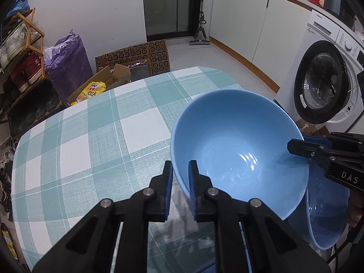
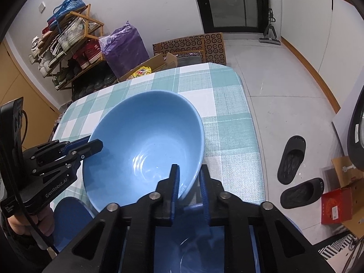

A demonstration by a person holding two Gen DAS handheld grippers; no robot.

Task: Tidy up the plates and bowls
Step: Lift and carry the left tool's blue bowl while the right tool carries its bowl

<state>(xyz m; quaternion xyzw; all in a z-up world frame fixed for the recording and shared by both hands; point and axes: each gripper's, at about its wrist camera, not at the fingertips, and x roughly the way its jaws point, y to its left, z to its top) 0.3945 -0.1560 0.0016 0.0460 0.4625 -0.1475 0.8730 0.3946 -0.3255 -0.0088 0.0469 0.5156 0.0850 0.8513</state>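
Blue bowl (image 1: 238, 150) hangs tilted above the checked tablecloth (image 1: 91, 136), over a second bowl (image 1: 325, 223); the left gripper (image 1: 180, 182) clamps its near rim. The right gripper (image 2: 189, 182) clamps the opposite rim.

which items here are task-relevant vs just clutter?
Job:
- light blue bowl, rim pinched by left claw and right claw
- blue dish below it

Lying about:
- shoe rack
- purple bag
- cardboard boxes
- black slippers
- washing machine
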